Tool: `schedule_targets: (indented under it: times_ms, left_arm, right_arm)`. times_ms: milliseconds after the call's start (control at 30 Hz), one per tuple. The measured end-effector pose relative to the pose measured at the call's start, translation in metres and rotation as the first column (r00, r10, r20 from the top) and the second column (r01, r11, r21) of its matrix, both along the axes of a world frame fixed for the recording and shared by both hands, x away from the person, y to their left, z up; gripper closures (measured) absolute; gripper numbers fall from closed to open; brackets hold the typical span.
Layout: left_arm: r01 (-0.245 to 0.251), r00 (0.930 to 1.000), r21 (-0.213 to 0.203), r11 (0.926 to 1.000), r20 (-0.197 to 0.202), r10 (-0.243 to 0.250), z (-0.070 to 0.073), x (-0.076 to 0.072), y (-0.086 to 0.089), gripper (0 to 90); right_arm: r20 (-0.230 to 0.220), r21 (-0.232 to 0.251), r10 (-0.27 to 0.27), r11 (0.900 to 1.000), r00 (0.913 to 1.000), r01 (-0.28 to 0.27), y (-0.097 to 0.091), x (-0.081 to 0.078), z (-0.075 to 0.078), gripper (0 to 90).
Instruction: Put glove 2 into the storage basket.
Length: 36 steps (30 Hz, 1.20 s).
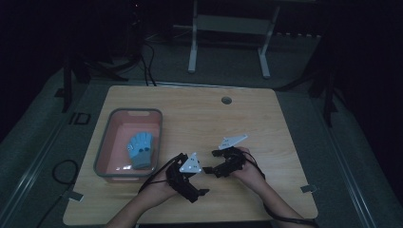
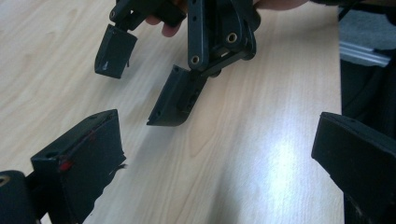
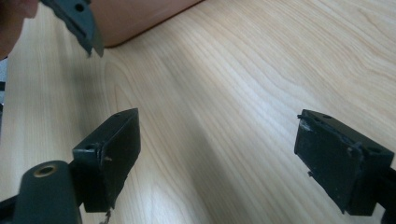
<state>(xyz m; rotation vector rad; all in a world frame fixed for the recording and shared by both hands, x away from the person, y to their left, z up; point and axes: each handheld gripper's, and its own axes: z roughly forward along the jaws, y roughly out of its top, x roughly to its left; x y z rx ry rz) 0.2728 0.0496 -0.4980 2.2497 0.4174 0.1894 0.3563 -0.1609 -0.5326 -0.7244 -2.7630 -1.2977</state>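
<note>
Tub: a grey-rimmed pink tub (image 1: 105,142) sat on the wooden table (image 1: 256,123), off to the outer side of the left gripper and a little farther from the person than it.
Glove: a blue glove (image 1: 141,150) lay inside the tub on its floor, toward the wall nearest the left gripper, well apart from both tools and touched by neither.
Left gripper: the left gripper (image 1: 205,192) was held low over the table's near edge, just beside the tub's near corner, a grey three-cornered plate on its top; in the left gripper view (image 2: 212,158) its jaws stood wide apart with nothing but bare wood between them.
Gap between tools: the two grippers pointed toward each other, near but not touching; in the left gripper view the other tool's jaws hung just ahead of its own.
Right gripper: the right gripper (image 1: 207,170) sat just inboard of the person's right hand (image 1: 249,173); in the right gripper view (image 3: 217,154) its jaws were spread far apart over bare table, holding nothing.
Table hole: a small round hole (image 1: 226,100) lay well beyond both tools, toward the far edge.
</note>
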Motion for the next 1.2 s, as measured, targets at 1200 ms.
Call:
schedule_targets:
  times_ms: [1200]
  left_arm:
    - [0.130, 0.9907, -0.038, 0.9908, -0.036, -0.132, -0.054, -0.008, -0.023, 2.4]
  right_arm:
    - [-0.006, 0.069, -0.104, 0.9921, 0.9946, 0.104, -0.073, -0.029, -0.027, 13.6]
